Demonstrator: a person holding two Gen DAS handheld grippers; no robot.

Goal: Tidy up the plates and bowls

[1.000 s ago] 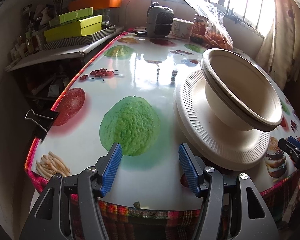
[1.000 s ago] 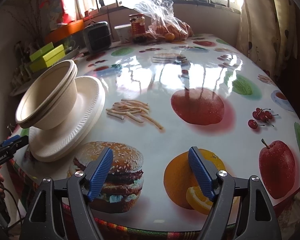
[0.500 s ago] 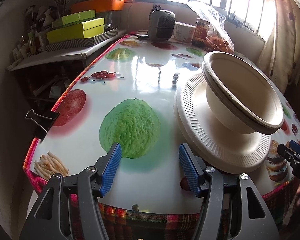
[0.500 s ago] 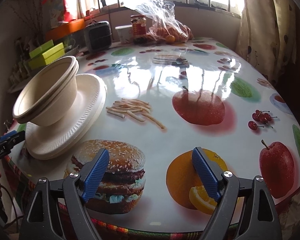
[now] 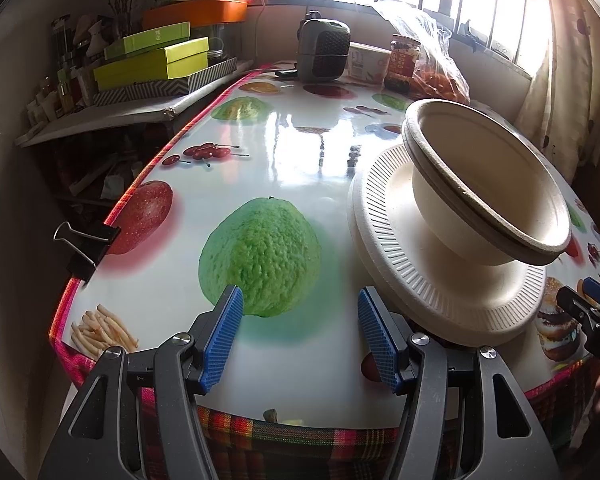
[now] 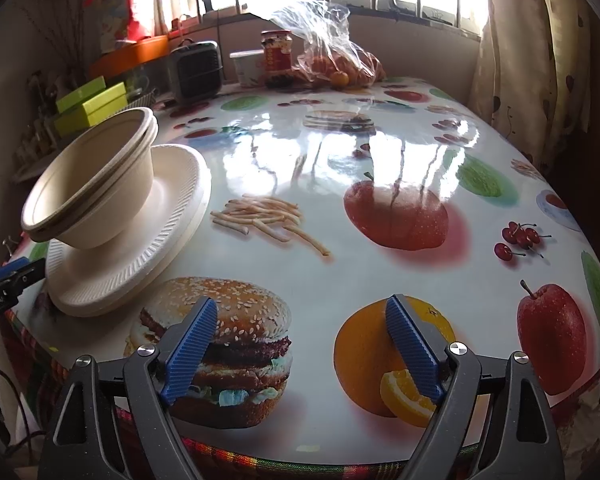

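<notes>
Two nested beige bowls [image 5: 484,184] sit on a stack of white ribbed plates [image 5: 416,276] near the table's front edge; they also show in the right wrist view as bowls [image 6: 96,184] on plates [image 6: 140,256]. My left gripper [image 5: 300,336] is open and empty, just left of the plates at the table edge. My right gripper [image 6: 300,344] is open and empty over the printed burger and orange, to the right of the stack. The right gripper's tip shows in the left wrist view [image 5: 588,304].
A glossy fruit-print tablecloth covers the table [image 6: 340,160]. At the far end stand a small heater [image 5: 324,56], a jar [image 5: 402,64], a tub and a plastic bag of oranges [image 6: 336,60]. A side shelf holds green boxes [image 5: 156,60]. A binder clip [image 5: 86,240] grips the left edge.
Both grippers have drawn back slightly toward the table's front edge and stayed open. The bowls and plates have not moved.
</notes>
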